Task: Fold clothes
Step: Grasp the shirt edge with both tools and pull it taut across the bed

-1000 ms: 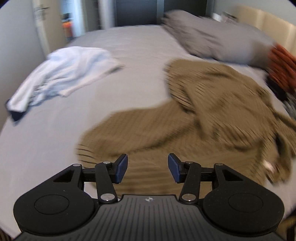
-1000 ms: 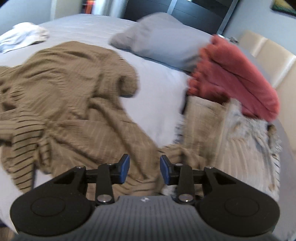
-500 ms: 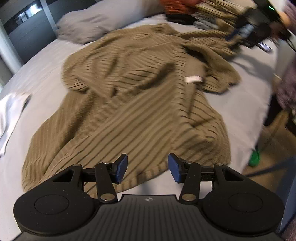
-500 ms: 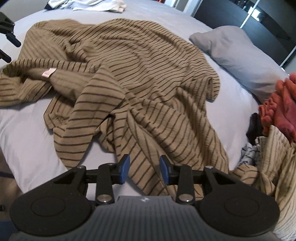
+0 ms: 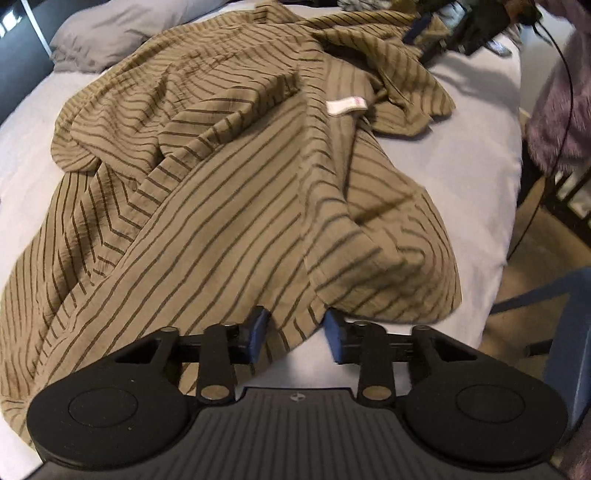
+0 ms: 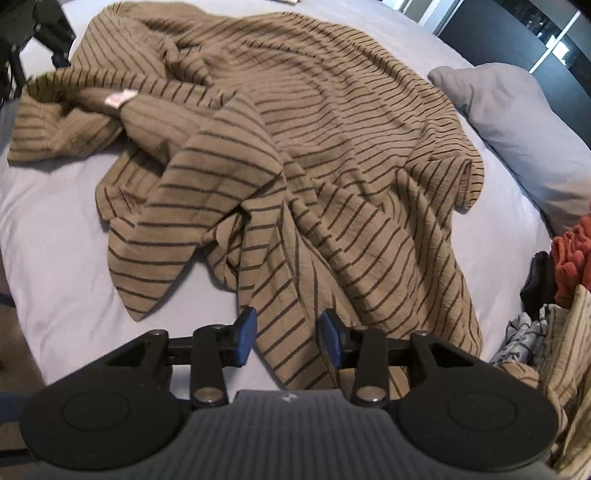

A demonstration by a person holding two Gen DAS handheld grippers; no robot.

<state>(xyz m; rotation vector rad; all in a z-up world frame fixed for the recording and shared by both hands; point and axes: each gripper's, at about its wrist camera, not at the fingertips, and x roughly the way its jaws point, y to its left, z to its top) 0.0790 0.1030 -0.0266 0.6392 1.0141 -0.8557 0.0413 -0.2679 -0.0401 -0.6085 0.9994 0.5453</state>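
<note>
**Op A:** Left wrist view first. My left tool (image 5: 297, 334) has its two blue pads spread apart, gripping nothing. The striped garment (image 5: 236, 192) lies crumpled on the bed (image 5: 472, 177), and a pointed corner of its hem sits right in the gap between the pads, low in the view. The rest of the cloth runs away from me, toward the grey pillow (image 5: 110, 33). A white label (image 5: 347, 106) shows far up near the collar.

**Op B:** So the corner is straight ahead of that tool?

**Op A:** Yes, dead ahead and already between the pads, though I can't tell whether either pad touches the fabric. I'd judge a small push forward and a squeeze would take it.

**Op B:** And the right wrist view?

**Op A:** The right tool (image 6: 288, 338) is also spread wide and empty. A long strip of the striped garment (image 6: 332, 155) passes through its gap and runs on under the tool body. The garment's bulk stretches ahead and leftward; the pillow (image 6: 517, 122) is off to the right, and a pile of other clothes (image 6: 569, 269) sits at the right edge.

**Op B:** Which is nearer?

**Op A:** Both sit at an edge of it, at opposite ends I think, so the garment's long axis would run between the two tools.
</note>
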